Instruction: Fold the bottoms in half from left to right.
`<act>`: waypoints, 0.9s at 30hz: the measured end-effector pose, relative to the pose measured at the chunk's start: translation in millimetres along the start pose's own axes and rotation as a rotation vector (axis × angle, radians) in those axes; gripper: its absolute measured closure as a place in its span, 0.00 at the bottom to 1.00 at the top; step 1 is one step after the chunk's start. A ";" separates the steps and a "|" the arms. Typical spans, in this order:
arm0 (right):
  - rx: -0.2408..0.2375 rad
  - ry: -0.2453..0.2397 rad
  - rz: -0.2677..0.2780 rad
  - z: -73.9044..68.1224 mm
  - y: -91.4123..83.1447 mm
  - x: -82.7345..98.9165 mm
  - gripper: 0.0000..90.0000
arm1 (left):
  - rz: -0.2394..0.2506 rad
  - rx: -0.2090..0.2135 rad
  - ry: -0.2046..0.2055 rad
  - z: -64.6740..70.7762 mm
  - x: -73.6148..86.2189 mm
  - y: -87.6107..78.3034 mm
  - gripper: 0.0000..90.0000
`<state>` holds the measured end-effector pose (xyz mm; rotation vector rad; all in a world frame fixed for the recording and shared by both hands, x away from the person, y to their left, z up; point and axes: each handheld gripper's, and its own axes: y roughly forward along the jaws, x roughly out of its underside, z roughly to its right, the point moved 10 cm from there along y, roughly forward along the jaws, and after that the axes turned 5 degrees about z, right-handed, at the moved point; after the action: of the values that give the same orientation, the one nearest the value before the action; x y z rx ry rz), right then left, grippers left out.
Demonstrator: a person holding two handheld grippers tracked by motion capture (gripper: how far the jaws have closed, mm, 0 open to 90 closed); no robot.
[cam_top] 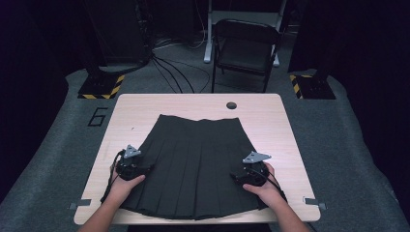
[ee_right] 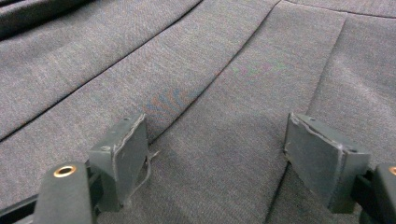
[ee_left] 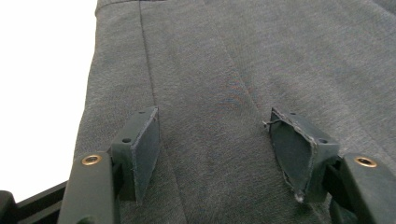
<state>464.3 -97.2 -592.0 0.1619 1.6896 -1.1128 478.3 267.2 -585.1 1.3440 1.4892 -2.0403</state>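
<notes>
A dark grey pleated skirt (cam_top: 193, 164) lies flat on the light wooden table (cam_top: 203, 104), waistband at the far side and hem toward the person. My left gripper (cam_top: 145, 169) sits at the skirt's left edge. Seen from the left gripper view, its jaws (ee_left: 215, 121) stand open over the fabric (ee_left: 210, 70), with the bright table to the left. My right gripper (cam_top: 237, 175) sits on the skirt's right part. Its jaws (ee_right: 217, 126) are spread wide over the pleats (ee_right: 196, 70) in the right gripper view. Neither pair pinches any cloth.
A round hole (cam_top: 231, 105) marks the table's far edge. Behind the table stands a black folding chair (cam_top: 246, 46), with cables on the floor and two hazard-striped stand bases (cam_top: 101, 86) (cam_top: 309, 84). Bare table shows on both sides of the skirt.
</notes>
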 end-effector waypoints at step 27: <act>0.007 0.019 -0.022 3.7 0.6 1.8 0.19 | 0.100 -0.038 -0.106 -25.5 -48.8 -0.5 0.46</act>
<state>466.4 -100.3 -593.9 0.1591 1.7077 -1.1373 516.8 275.5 -546.7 1.2499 1.3804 -1.9784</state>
